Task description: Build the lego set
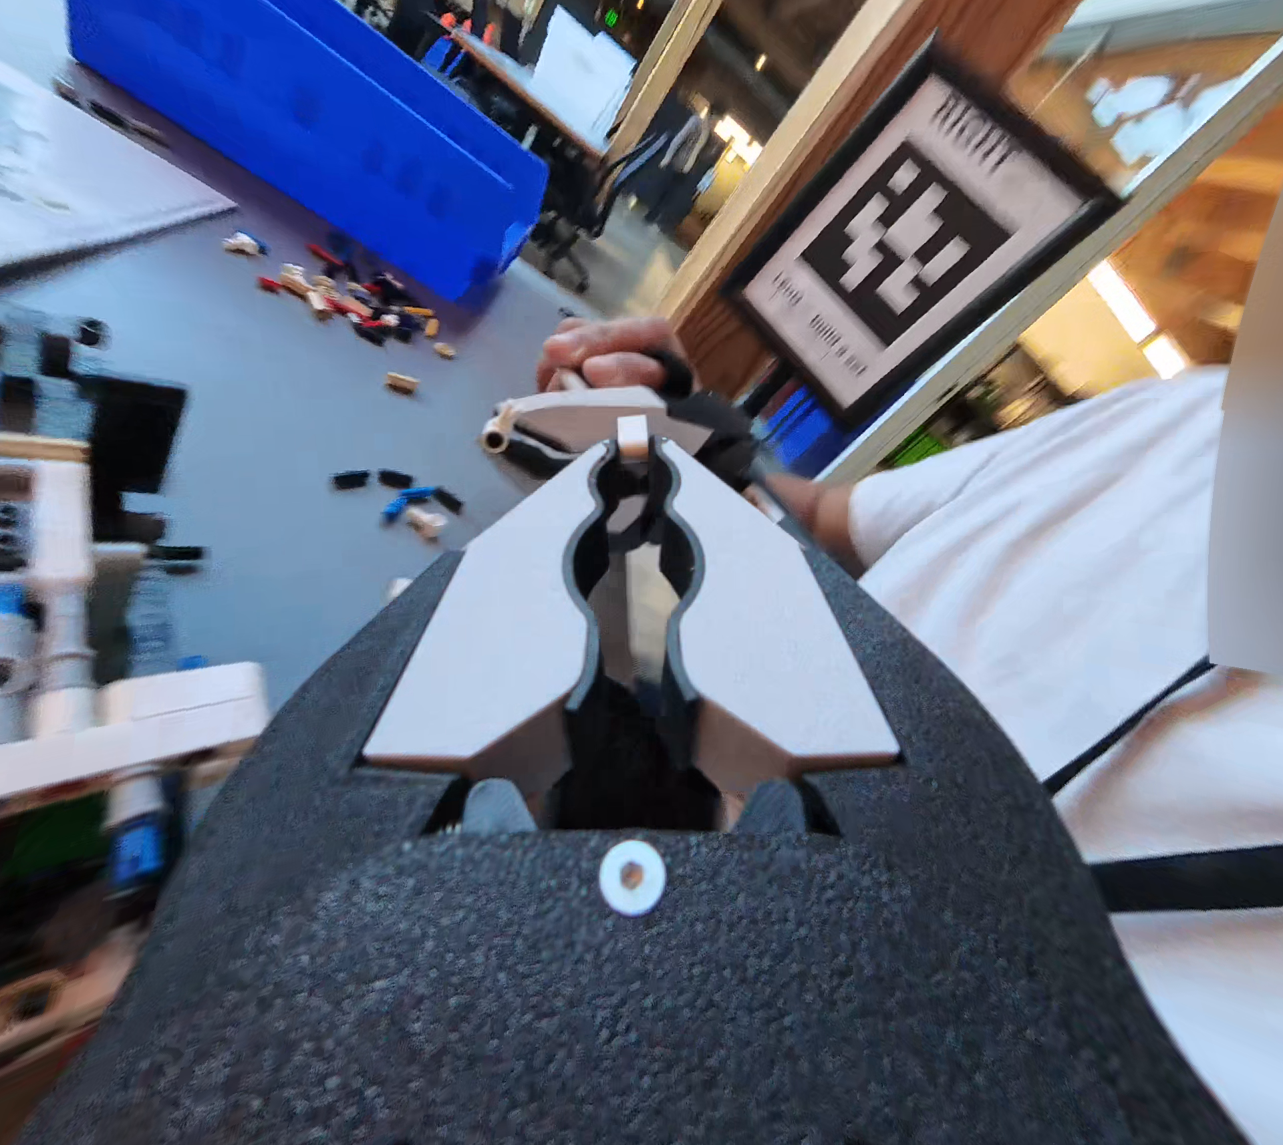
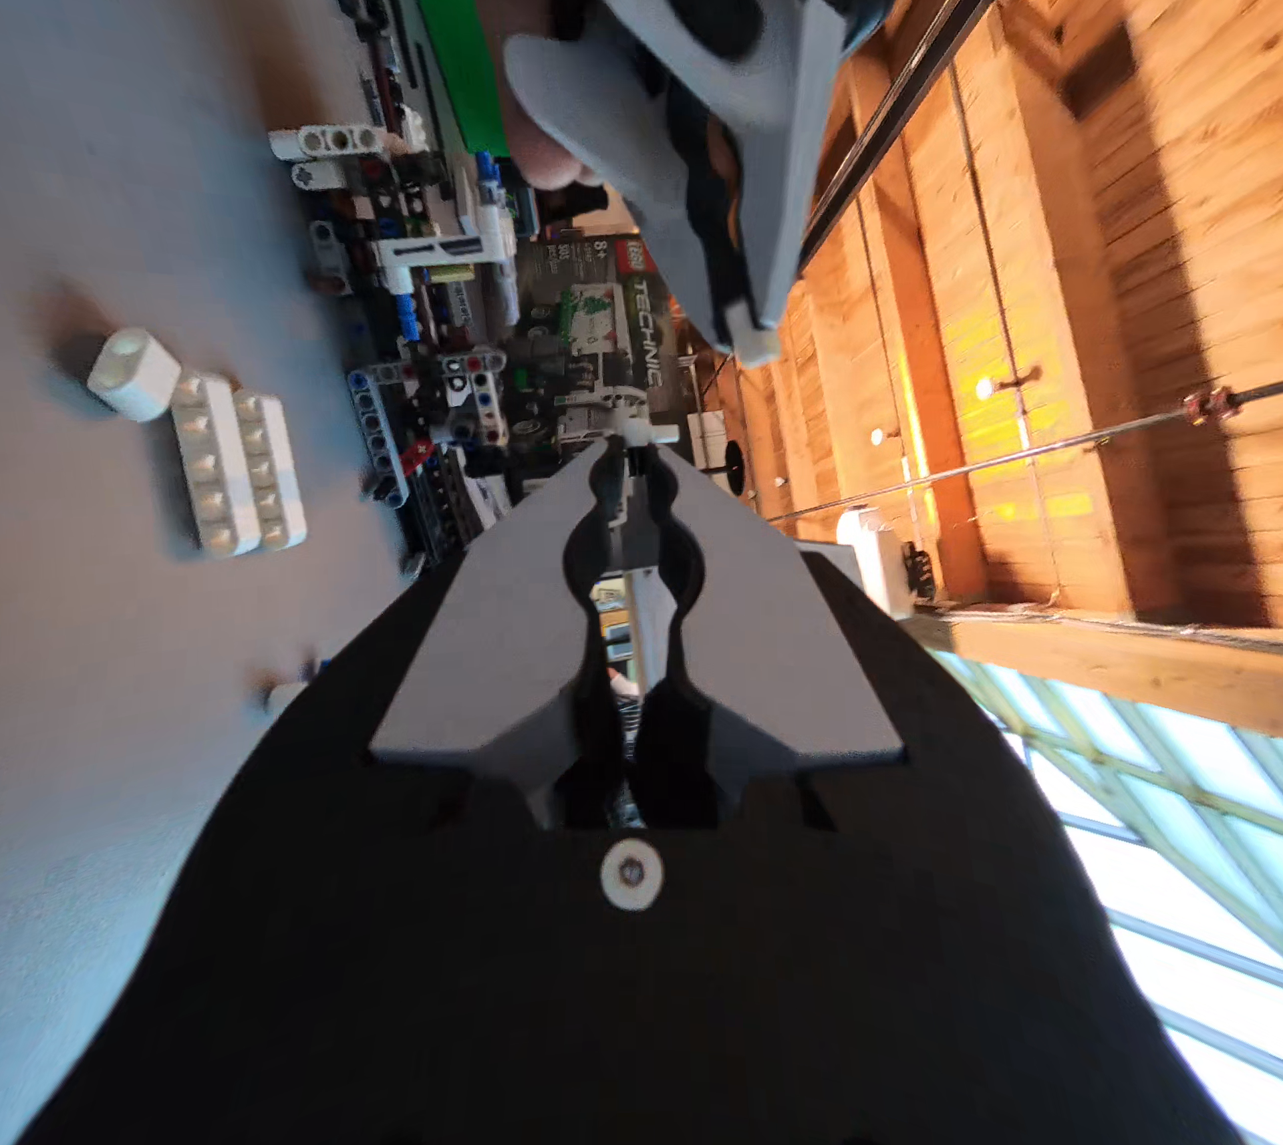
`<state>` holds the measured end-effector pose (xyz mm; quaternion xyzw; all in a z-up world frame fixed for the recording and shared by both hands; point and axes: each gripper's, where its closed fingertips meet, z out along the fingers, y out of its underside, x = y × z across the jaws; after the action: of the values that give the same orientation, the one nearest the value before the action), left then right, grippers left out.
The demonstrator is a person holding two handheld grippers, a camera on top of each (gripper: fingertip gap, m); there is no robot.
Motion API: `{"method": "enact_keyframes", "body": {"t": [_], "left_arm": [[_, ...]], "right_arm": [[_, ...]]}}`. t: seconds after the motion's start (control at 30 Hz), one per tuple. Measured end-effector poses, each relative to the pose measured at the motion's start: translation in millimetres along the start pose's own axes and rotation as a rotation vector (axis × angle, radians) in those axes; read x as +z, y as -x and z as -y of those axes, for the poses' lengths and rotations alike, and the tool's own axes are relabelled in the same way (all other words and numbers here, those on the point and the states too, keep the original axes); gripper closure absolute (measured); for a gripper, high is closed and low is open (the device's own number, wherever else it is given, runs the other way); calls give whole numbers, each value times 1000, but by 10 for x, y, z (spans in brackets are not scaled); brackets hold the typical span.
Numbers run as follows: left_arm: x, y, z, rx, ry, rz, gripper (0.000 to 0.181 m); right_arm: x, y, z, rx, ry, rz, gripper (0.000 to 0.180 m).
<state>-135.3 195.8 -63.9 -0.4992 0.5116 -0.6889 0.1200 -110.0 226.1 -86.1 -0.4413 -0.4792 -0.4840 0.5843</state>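
Note:
My left gripper point(image 1: 633, 458) is shut on a small white Lego piece point(image 1: 633, 437) that sticks out of its tips, held up off the table. It also shows in the right wrist view point(image 2: 743, 327), with the same white piece point(image 2: 758, 343) at its tips. My right gripper point(image 2: 630, 454) is shut on a small white connector piece point(image 2: 649, 433). In the left wrist view the right gripper point(image 1: 514, 426) lies just beyond my left tips, a hand gripping it, the white connector point(image 1: 496, 437) at its end. A partly built Lego model point(image 2: 430, 251) stands on the table.
A blue bin point(image 1: 278, 91) stands at the far side of the grey table point(image 1: 278, 404), with loose Lego pieces point(image 1: 347, 293) before it and more nearer point(image 1: 409, 497). Two white beams point(image 2: 236, 466) and a white connector point(image 2: 135, 372) lie apart. The Lego box point(image 2: 597, 334) stands behind the model.

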Motion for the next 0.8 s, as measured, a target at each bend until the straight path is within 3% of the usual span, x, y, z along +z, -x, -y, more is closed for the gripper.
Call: {"method": "enact_keyframes", "body": {"t": [0.13,0.37,0.5,0.8], "left_arm": [[-30,15,103,-171,-129,-30,178],[-82,60,-7,-387,-195,-66,174],[-64,23,-85,-471,-173,-115,177],[-142,16,-260,-531,-46,-63,176]], "right_arm": [[43,-125,150,-134,-67,-91,176],[-32,-59,250,-305,-109,-137,175],[-75,-36,290,-363,-121,-149,175],[-122,87,414,-442,-169,-121,175]]}}
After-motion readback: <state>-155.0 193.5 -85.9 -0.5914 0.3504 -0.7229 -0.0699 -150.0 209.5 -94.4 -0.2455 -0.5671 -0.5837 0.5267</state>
